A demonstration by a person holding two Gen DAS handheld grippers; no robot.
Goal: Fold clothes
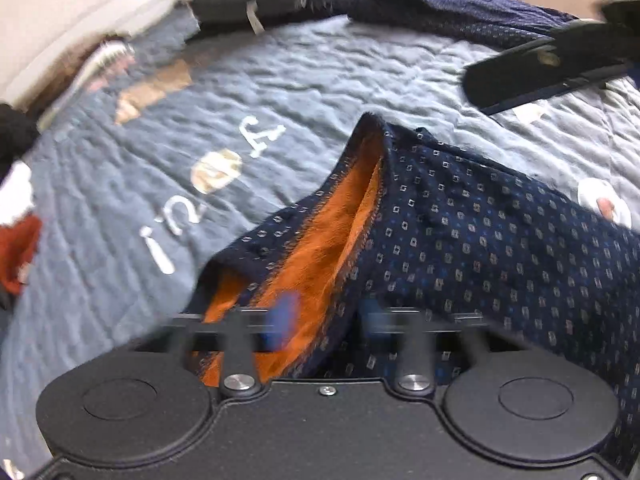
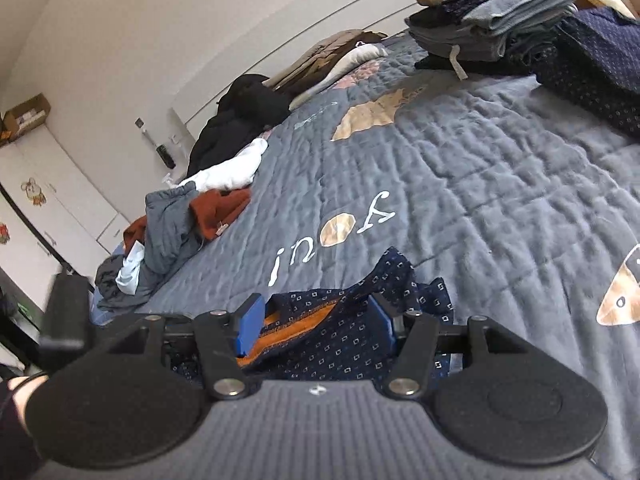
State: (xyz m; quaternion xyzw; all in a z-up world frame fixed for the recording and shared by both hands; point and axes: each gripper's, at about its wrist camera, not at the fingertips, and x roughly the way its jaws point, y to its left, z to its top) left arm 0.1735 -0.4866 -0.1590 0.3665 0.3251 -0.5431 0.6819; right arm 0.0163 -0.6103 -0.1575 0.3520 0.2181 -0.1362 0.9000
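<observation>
Progress check, fold clothes, bed as work surface.

Done so far, judged from the layout: a stack of folded clothes (image 2: pixel 492 16) sits at the far end of the quilt (image 2: pixel 500 168), well ahead and to the right of the right gripper (image 2: pixel 316 322). Beside that stack lies a dark dotted garment (image 2: pixel 600 64), flat but not clearly folded.

Still to do: a heap of unfolded clothes (image 2: pixel 168 232) (grey, rust, white, black pieces) lies ahead and to the left of the right gripper, near the bed's edge. It looks untouched.

In hand: a navy patterned garment with orange fleece lining (image 1: pixel 460 216). It lies directly under and between both grippers, one edge lifted so the orange inside shows.

Left gripper (image 1: pixel 320 320): jaws together, cloth bunched around them; view is motion-blurred, so I take it as pinching the garment's edge.

Right gripper: blue pads apart, with the garment bunched between them. I cannot tell if the pads press on it.

Judgement: task roughly midway; current garment at an early fold, with several pieces remaining.
</observation>
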